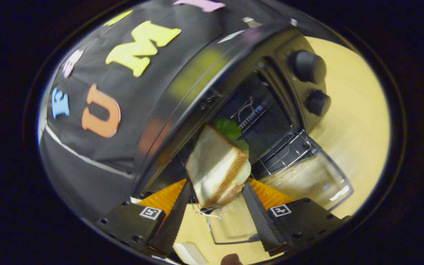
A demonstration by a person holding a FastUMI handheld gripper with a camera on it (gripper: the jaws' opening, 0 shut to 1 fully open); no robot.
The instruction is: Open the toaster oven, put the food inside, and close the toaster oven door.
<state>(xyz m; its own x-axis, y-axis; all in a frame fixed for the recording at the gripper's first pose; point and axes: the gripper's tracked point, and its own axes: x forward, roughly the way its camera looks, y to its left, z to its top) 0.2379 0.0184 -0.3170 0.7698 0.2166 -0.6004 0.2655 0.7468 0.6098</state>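
Note:
My gripper (217, 186) is shut on a sandwich (215, 167) of toasted bread with a pale filling and a green leaf (229, 129) showing behind it. The sandwich sits between my fingers, tilted, with the view rolled sideways. Just beyond it stands the black toaster oven (234, 73) with its shiny top and two round knobs (309, 66). Its glass door (307, 180) lies folded down and open below the sandwich. The wire rack (289, 149) shows inside the dark cavity, just ahead of the sandwich.
The oven stands on a pale yellow tabletop (355, 110). The black booth cloth (98, 147) hangs behind the oven. A white object (190, 254) lies on the table below my fingers.

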